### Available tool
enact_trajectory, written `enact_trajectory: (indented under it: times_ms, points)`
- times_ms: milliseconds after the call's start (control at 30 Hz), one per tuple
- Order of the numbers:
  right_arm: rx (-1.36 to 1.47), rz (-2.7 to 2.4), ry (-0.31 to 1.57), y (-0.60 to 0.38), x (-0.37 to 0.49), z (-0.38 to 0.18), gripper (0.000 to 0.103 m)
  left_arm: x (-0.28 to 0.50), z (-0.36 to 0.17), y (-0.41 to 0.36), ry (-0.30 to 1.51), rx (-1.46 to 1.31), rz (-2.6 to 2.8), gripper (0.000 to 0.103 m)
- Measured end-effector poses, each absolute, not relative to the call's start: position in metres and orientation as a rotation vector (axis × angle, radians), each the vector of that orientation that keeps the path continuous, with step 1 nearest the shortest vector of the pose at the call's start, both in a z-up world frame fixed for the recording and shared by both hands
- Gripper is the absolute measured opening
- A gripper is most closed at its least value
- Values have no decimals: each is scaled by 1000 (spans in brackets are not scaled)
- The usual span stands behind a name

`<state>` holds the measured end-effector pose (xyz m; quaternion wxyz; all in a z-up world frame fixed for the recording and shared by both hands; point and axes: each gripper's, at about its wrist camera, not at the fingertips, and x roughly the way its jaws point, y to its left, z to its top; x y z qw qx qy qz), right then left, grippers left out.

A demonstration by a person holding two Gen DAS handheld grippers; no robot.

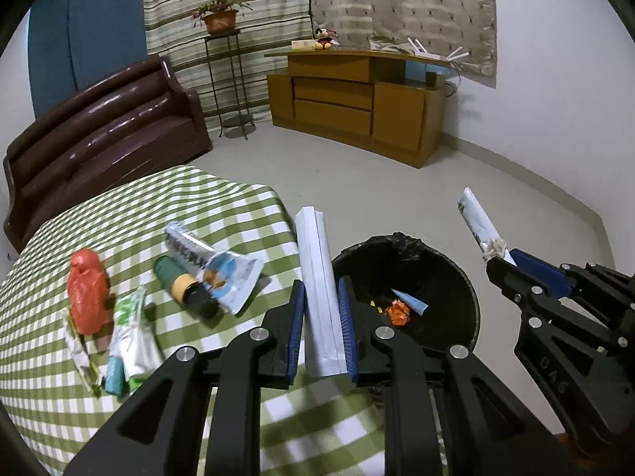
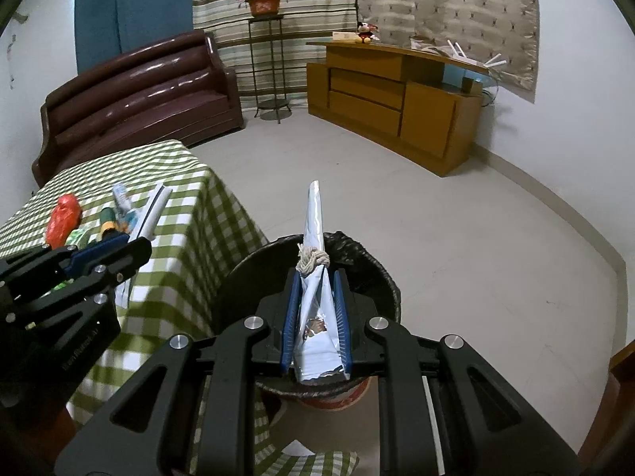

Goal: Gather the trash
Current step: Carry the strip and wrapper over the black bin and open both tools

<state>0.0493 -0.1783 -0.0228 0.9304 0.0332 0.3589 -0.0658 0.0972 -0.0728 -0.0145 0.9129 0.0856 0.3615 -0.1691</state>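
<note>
A white folded packet is being held clamped in the left gripper at the bench edge, beside the black bin. A foil wrapper tied with string is being held clamped in the right gripper over the bin rim. If released early, the packet is judged likely to be dropped onto the floor, since it is not yet being held over the opening.
</note>
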Motion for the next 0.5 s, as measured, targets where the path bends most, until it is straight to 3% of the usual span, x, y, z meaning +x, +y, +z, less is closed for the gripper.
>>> enact_trajectory:
  times_ms: [500]
  points:
    - [120, -166, 765, -197, 74, -42, 18, 124, -26, -104, 774, 234, -366, 19]
